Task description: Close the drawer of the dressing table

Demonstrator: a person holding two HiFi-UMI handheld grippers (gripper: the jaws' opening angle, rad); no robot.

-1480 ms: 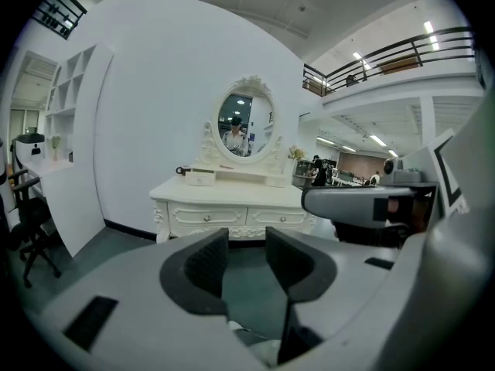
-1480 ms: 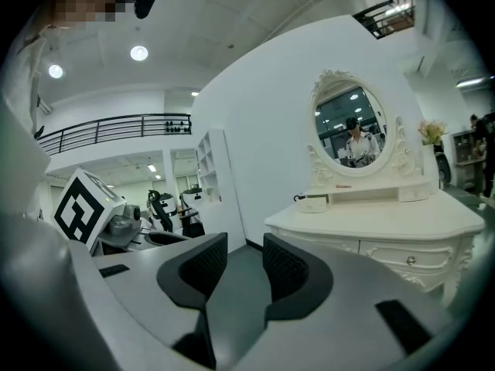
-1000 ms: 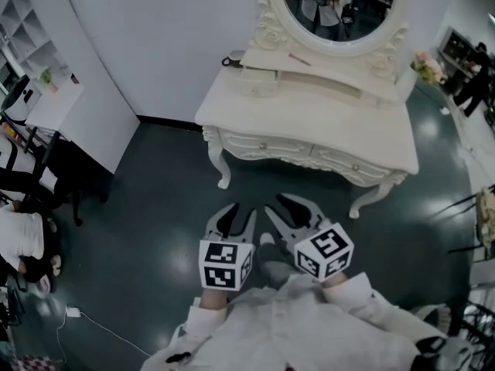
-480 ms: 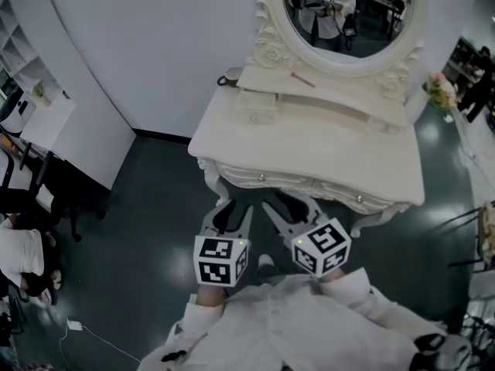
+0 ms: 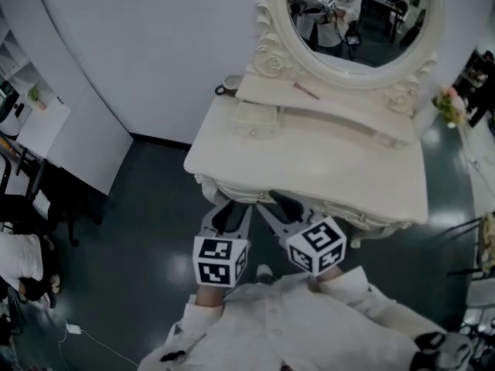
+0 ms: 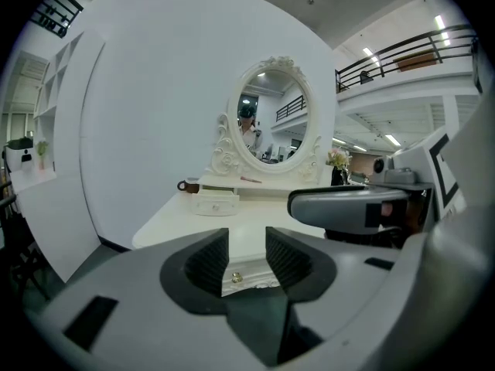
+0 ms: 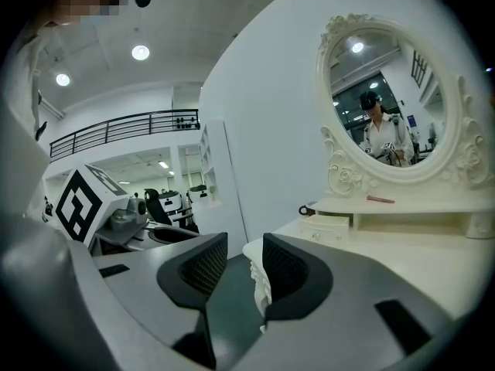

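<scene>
Left gripper and right gripper, side by side just short of the front edge of the dressing table, each with jaws apart and nothing between the ribbed pads. In the left gripper view the gap frames the table's carved front panel and its brass knob, which lies beyond the fingertips. In the right gripper view the gap frames the carved corner at the front left of the tabletop, also beyond the fingertips. The bare cream tabletop lies farther off. At its back left, the small drawer sits under the raised shelf and juts forward of the shelf's front edge, its knob facing the grippers and well apart from both. A dark mug stands at the back left corner, just beside the drawer. A pink stick lies on the shelf. Behind rises the oval mirror, reflecting a person in white. Flowers stand off the back right corner.
</scene>
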